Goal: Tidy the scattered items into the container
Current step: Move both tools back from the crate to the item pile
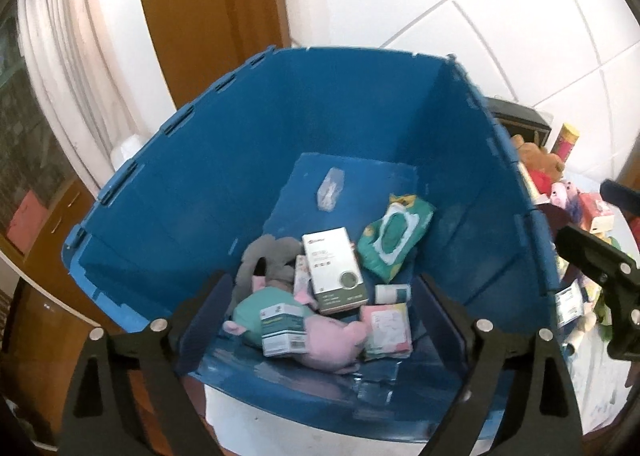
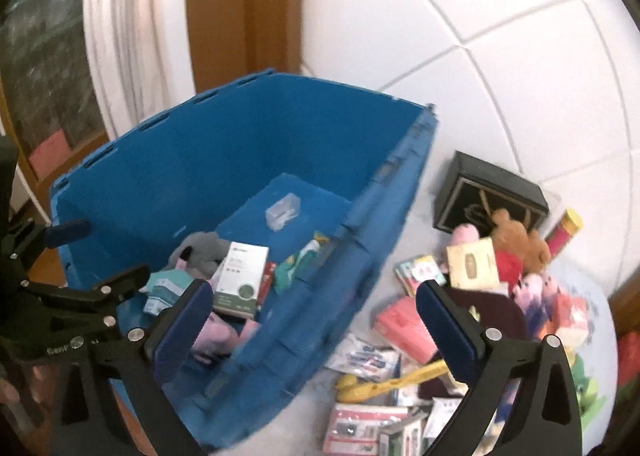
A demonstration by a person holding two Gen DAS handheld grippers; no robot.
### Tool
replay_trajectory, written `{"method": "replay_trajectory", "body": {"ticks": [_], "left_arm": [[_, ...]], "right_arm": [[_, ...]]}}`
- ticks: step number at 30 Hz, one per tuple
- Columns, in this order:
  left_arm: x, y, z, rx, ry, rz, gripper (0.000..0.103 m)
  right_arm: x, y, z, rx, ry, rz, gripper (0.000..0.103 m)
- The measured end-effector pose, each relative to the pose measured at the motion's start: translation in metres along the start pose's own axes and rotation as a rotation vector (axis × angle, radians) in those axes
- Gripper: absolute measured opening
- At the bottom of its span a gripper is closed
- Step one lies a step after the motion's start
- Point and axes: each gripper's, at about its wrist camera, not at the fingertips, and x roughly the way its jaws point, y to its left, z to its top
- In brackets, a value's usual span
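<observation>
The blue bin (image 1: 224, 159) stands open below my left gripper (image 1: 324, 320), whose jaws are wide apart with nothing between them. Inside lie a white-and-green box (image 1: 334, 270), a green wipes pack (image 1: 394, 240), a pink plush (image 1: 332, 340), a grey plush (image 1: 266, 260) and a clear bag (image 1: 330, 187). My right gripper (image 2: 320, 320) is open and empty over the bin's right wall (image 2: 360, 256). To its right is the scattered pile: a cream box (image 2: 472, 264), a brown teddy (image 2: 516, 240), a pink packet (image 2: 404, 324) and a yellow toy (image 2: 392, 380).
A black box (image 2: 492, 191) and a red-and-yellow tube (image 2: 564, 232) stand at the back of the pile by the white tiled wall (image 2: 500, 55). A wooden frame (image 2: 240, 7) and a curtain (image 2: 120, 35) rise behind the bin. The left gripper's body (image 2: 60, 276) is at the bin's left.
</observation>
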Motion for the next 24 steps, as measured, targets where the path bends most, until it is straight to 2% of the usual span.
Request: {"method": "replay_trajectory", "body": {"ticks": [6, 14, 19, 24], "left_arm": [[-0.025, -0.049, -0.005, 0.057, -0.072, -0.025, 0.092], [-0.056, -0.14, -0.024, 0.143, -0.14, -0.132, 0.095], [-0.05, -0.197, -0.045, 0.165, -0.093, -0.175, 0.095], [-0.028, -0.239, -0.072, 0.161, -0.01, -0.175, 0.095]], "right_arm": [[-0.022, -0.056, -0.036, 0.078, 0.001, -0.056, 0.103], [-0.035, -0.141, -0.101, 0.2, 0.065, -0.127, 0.103], [-0.039, -0.189, -0.145, 0.25, 0.12, -0.15, 0.103], [-0.033, -0.224, -0.186, 0.277, 0.175, -0.156, 0.103]]}}
